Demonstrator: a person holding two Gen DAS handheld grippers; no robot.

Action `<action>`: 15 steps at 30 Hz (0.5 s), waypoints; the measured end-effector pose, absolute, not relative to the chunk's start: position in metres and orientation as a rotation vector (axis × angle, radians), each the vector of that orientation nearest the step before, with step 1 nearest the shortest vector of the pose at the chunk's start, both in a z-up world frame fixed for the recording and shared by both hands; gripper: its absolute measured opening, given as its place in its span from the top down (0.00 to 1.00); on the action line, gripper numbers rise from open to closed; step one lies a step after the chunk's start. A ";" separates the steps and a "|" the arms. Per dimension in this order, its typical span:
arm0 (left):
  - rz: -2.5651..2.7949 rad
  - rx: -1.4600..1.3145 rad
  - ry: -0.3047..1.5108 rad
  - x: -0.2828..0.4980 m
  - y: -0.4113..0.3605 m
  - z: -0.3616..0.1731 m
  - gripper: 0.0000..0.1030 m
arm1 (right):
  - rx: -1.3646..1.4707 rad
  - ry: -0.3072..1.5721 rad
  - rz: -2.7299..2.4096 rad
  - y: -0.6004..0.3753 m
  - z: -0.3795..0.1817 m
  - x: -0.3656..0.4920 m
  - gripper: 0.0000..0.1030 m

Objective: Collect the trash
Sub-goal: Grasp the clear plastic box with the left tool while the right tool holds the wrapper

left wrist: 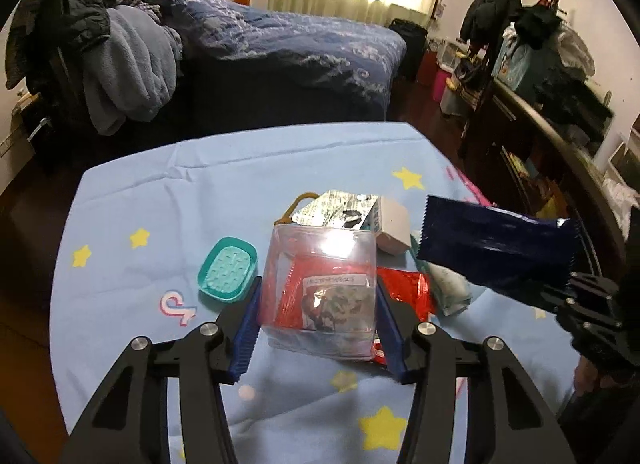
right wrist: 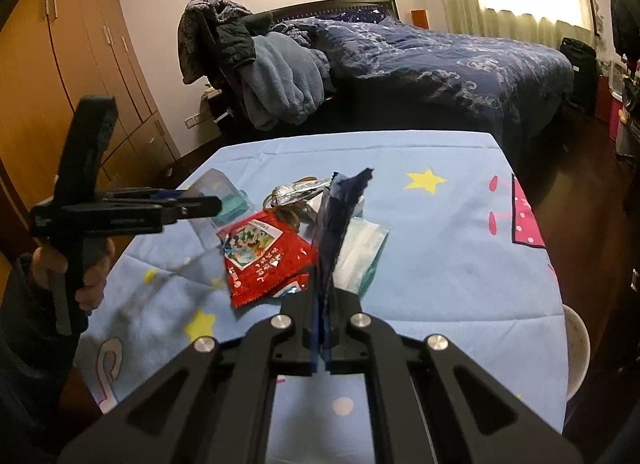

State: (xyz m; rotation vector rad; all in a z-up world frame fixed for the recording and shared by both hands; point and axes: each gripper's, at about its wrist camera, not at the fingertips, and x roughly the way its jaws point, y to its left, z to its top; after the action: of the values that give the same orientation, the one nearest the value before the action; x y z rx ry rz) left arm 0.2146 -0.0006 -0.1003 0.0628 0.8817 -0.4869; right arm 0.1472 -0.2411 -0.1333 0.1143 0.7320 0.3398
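Observation:
A clear plastic box (left wrist: 320, 260) is clamped between the blue pads of my left gripper (left wrist: 320, 296), which is shut on its two sides. In the right wrist view that box (right wrist: 212, 188) hangs above the blue star tablecloth (right wrist: 440, 264), held by the left gripper (right wrist: 212, 204). My right gripper (right wrist: 325, 304) is shut on a dark blue wrapper (right wrist: 336, 224) that stands up from its pads. From the left wrist the wrapper (left wrist: 496, 244) floats at the right, held by the right gripper (left wrist: 576, 288). A red snack wrapper (right wrist: 260, 260) lies flat on the cloth.
On the cloth lie a teal soap dish (left wrist: 228, 274), a silver blister pack (left wrist: 340, 210), a small white box (left wrist: 394, 228) and a white-teal packet (right wrist: 360, 256). A bed (right wrist: 460, 60) stands behind the table and a white stool (right wrist: 578, 348) beside its right edge.

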 end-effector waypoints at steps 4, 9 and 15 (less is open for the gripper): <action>-0.478 0.061 0.843 0.200 0.004 -0.084 0.50 | 0.119 0.713 0.342 -0.241 -0.129 0.141 0.97; -0.490 0.051 0.797 0.187 0.000 -0.062 0.50 | 0.122 0.675 0.335 -0.244 -0.117 0.132 0.97; -0.548 0.071 0.743 0.178 -0.037 -0.037 0.50 | 0.126 0.617 0.294 -0.264 -0.098 0.117 0.97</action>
State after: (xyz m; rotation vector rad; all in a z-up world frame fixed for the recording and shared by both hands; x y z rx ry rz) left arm 0.1777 -0.0370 -0.0373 0.0705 0.7434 -0.5479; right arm 0.1174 -0.2639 -0.0981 0.1260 0.6172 0.2936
